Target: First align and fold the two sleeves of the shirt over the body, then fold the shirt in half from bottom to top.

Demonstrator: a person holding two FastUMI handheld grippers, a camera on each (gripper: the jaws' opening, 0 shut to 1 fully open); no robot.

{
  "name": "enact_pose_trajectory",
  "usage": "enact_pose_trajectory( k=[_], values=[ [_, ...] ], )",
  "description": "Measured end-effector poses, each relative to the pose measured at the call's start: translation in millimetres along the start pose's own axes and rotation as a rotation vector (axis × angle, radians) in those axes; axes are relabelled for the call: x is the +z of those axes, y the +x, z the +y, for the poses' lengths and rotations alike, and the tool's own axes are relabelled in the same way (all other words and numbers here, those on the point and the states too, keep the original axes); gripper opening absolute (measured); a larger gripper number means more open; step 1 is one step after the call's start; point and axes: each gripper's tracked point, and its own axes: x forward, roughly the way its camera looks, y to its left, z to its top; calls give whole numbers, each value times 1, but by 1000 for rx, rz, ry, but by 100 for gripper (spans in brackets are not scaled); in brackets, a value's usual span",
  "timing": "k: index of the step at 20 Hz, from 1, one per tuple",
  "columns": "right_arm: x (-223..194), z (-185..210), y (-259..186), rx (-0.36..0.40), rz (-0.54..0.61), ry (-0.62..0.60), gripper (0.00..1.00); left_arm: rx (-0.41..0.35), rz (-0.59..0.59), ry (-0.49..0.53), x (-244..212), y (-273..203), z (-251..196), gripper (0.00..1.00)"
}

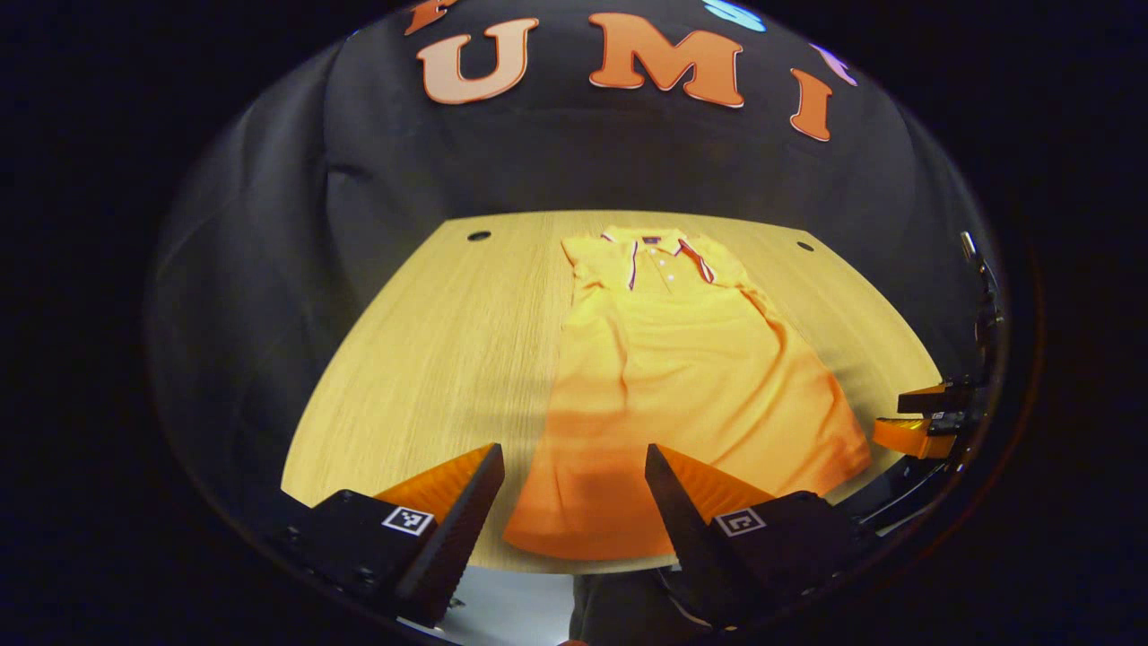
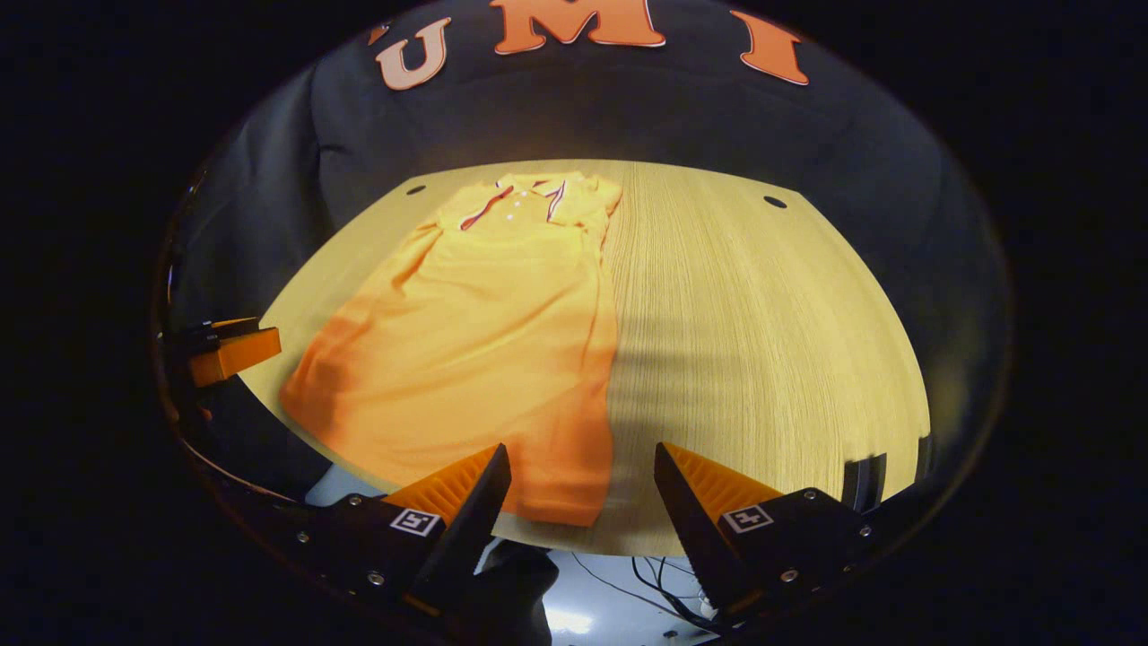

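A yellow polo shirt (image 1: 682, 377) lies flat on the wooden table (image 1: 430, 359), collar at the far end, hem hanging at the near edge. Both sleeves look folded in over the body. My left gripper (image 1: 574, 471) is open above the hem's left corner, nothing between its fingers. In the right gripper view the same shirt (image 2: 484, 341) lies left of centre, and my right gripper (image 2: 583, 471) is open over the hem's right corner. The right gripper (image 1: 928, 417) shows far right in the left gripper view; the left gripper (image 2: 229, 350) shows far left in the right gripper view.
The table (image 2: 762, 341) has bare wood on both sides of the shirt and small dark holes (image 1: 479, 236) (image 2: 775, 202) near its far corners. The black cloth wall stands behind. Cables (image 2: 655, 574) lie on the floor below the near edge.
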Motion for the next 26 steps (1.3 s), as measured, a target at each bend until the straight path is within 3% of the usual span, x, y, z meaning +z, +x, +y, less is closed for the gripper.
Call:
enact_pose_trajectory(
  k=[4, 7, 12, 18, 19, 20, 21, 22, 24, 26],
  values=[
    [-15, -2, 6, 4, 56, 19, 98, -51, 189, -76, -45, 31, 8, 98],
    [-19, -6, 11, -18, 84, 17, 98, -24, 271, -88, -61, 48, 18, 99],
    [-35, -9, 21, -43, 159, 6, 98, -8, 312, -28, -69, 56, 22, 99],
    [-37, -1, 25, -21, 174, 10, 96, 2, 303, 26, -67, 56, 15, 96],
    [-35, -1, 26, -18, 170, 9, 94, -7, 302, 12, -68, 57, 12, 92],
    [-34, 0, 27, -18, 170, 12, 87, -6, 293, 15, -68, 56, 11, 81],
    [-35, 2, 27, -10, 178, -4, 77, -19, 291, 13, -68, 58, 10, 79],
    [-34, 2, 28, -1, 184, -17, 76, -21, 290, 8, -68, 57, 6, 76],
    [-33, 2, 29, -3, 175, 13, 44, -52, 285, 11, -66, 58, -6, 46],
    [-33, 1, 29, 5, 178, 90, 24, -56, 292, 36, -67, 59, -12, 8]
  ],
)
